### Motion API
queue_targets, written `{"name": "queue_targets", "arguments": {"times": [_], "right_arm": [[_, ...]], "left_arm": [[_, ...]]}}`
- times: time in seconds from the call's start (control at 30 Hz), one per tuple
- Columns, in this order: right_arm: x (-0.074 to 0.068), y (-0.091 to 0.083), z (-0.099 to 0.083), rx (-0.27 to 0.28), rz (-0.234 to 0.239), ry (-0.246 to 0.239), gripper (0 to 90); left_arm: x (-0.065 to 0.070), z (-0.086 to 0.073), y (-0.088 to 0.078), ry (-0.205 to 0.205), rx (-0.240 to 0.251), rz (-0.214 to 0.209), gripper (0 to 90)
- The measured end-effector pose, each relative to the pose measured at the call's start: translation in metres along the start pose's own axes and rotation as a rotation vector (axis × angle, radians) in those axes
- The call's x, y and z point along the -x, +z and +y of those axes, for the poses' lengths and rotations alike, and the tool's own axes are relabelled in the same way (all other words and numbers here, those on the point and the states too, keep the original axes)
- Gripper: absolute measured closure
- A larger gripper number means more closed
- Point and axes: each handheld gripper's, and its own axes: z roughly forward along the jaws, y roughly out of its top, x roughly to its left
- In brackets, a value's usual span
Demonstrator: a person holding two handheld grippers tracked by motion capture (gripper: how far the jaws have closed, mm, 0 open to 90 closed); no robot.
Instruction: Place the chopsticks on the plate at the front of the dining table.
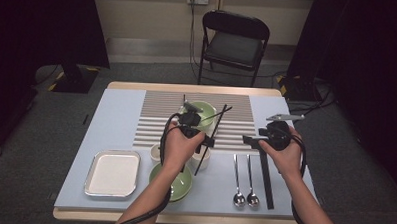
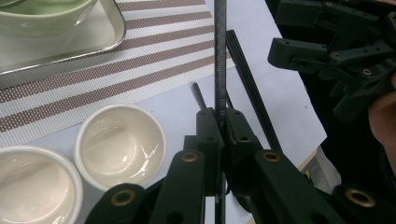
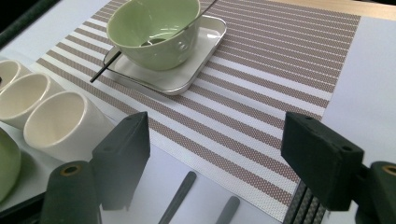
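Note:
My left gripper [image 1: 208, 141] [image 2: 219, 116] is shut on a black chopstick [image 1: 217, 125] [image 2: 220, 56], gripped near its middle and held slanted above the white cups. My right gripper [image 1: 253, 139] [image 3: 215, 140] hovers open over the placemat's right edge with nothing between its jaws. Below it a pair of black chopsticks [image 1: 266, 179] [image 2: 247, 79] [image 3: 303, 205] lies flat on the mat. Another thin black stick [image 3: 105, 70] leans across a green bowl [image 1: 204, 112] [image 3: 154, 28] that sits in a small metal tray [image 3: 187, 74] [image 2: 60, 51].
Two spoons [image 1: 244, 181] lie at the front right. White cups [image 2: 121, 144] [image 3: 65, 123] and a second green bowl [image 1: 176, 184] stand under my left hand. A white rectangular tray [image 1: 113, 173] is at the front left. A folding chair [image 1: 234, 43] stands beyond the table.

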Motion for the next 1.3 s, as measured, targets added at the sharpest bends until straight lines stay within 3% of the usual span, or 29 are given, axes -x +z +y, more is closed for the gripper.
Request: {"name": "queue_targets", "arguments": {"times": [0.4,1.3], "right_arm": [[0.014,-0.004,-0.015,-0.015,-0.007,0.003,23.3],[0.032,-0.002,-0.043,-0.050,-0.021,0.009,23.0]], "left_arm": [[-0.005,0.001,-0.007,-0.005,0.008,0.008,86.1],[-0.021,-0.001,-0.026,-0.044,0.039,0.016,86.2]]}}
